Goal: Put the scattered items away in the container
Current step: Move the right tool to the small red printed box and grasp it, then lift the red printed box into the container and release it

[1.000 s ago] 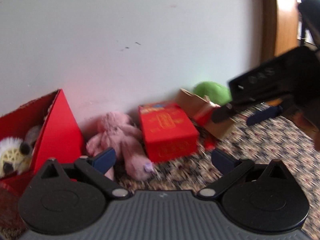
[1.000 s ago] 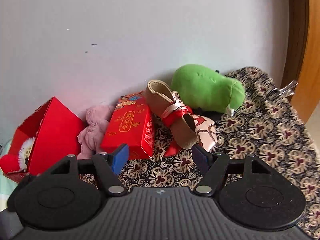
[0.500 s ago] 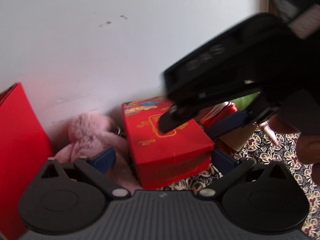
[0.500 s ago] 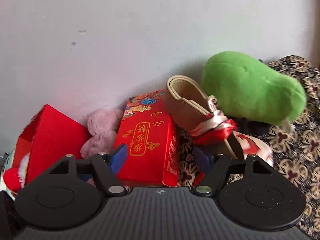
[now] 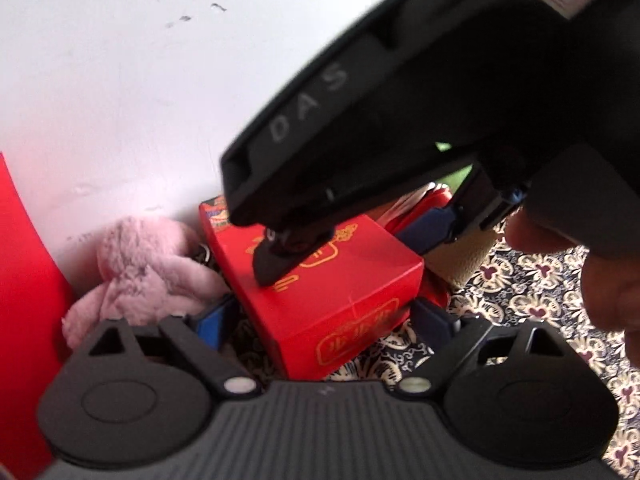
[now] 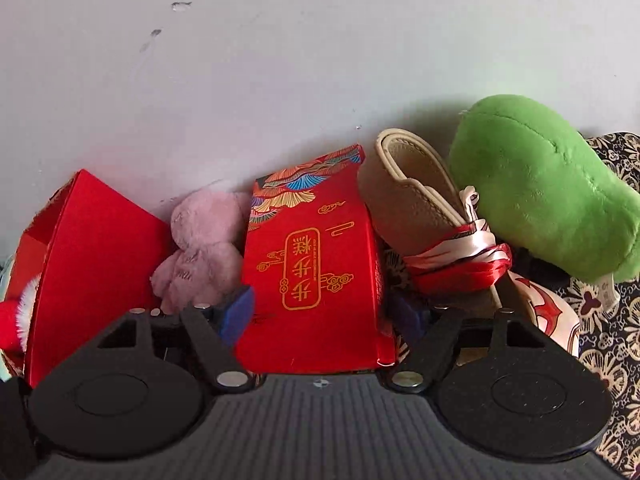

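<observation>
The red box (image 6: 312,264) with gold lettering lies on the patterned cloth (image 6: 612,344) close to the wall (image 6: 280,60), and both of your tongs are at it. Your right tongs (image 6: 324,316) are spread wide, one blue pad on each side of the box's near end; whether the pads touch the cardboard you cannot tell. From the left wrist view, your left tongs (image 5: 324,316) are also released and spread, with the near corner of the box (image 5: 320,280) between the pads. In that view the right tool (image 5: 400,112) comes in from the upper right, its near finger over the box top.

Just left of the box, against the wall, sits a pink plush toy (image 6: 204,248); it seems to touch the box's left side. Further left stands the red container (image 6: 92,256), its lid raised, with a red and white fluffy item (image 6: 16,320) showing at its near left edge.

Just right of the box leans a tan shoe (image 6: 416,208), opening upward, bound with a red and white ribbon (image 6: 460,264). To the right, a green plush toy (image 6: 540,188) lies on its side, pressed against the shoe. In the left wrist view your right hand (image 5: 600,272) shows at the right edge, gripping the right tool.
</observation>
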`<state>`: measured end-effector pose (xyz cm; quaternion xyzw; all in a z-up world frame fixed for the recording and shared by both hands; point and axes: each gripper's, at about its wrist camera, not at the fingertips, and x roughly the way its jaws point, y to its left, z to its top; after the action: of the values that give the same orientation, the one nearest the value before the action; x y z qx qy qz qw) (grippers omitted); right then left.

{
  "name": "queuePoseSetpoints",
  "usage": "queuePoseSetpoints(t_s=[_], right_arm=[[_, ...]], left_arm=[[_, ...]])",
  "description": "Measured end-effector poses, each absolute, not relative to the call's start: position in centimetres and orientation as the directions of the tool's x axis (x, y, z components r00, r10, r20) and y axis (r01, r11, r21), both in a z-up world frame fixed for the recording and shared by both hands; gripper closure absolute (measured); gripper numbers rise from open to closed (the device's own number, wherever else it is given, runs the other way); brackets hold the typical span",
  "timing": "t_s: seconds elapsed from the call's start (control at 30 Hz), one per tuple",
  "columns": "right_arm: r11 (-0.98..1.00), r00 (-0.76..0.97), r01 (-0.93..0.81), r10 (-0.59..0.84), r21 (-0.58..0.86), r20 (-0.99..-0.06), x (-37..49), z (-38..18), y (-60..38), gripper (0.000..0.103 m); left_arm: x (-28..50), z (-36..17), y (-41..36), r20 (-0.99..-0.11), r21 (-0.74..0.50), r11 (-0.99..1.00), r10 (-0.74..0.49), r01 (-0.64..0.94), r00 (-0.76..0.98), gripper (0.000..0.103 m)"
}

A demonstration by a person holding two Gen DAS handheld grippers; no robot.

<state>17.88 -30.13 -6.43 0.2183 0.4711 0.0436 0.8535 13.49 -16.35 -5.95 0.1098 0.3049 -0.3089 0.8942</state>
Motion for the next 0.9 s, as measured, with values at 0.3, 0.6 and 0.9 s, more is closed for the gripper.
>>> queuePoseSetpoints(t_s=[0.3, 0.6, 0.9], right_arm=[[0.916, 0.598, 0.121, 0.239, 0.382, -0.765, 13.6, -3.6, -30.3, 0.036], [0.934, 0.69, 0.084, 0.196, 0.346, -0.697, 7.2, 0.8, -29.0, 0.036], [0.942, 0.78, -0.067, 0.255, 0.328, -0.572, 6.3, 7.7, -24.3, 0.036]], left_arm=[[11.1, -3.6, -14.9, -0.601, -0.102, 0.784, -0.539, 0.613, 0.59, 0.011], [6.4, 1.4, -12.5, -0.498, -0.042, 0.792, -0.545, 0.609, 0.674, 0.011], [4.6, 5.8, -6.6, -0.428, 0.019, 0.853, -0.464, 0.521, 0.775, 0.011]])
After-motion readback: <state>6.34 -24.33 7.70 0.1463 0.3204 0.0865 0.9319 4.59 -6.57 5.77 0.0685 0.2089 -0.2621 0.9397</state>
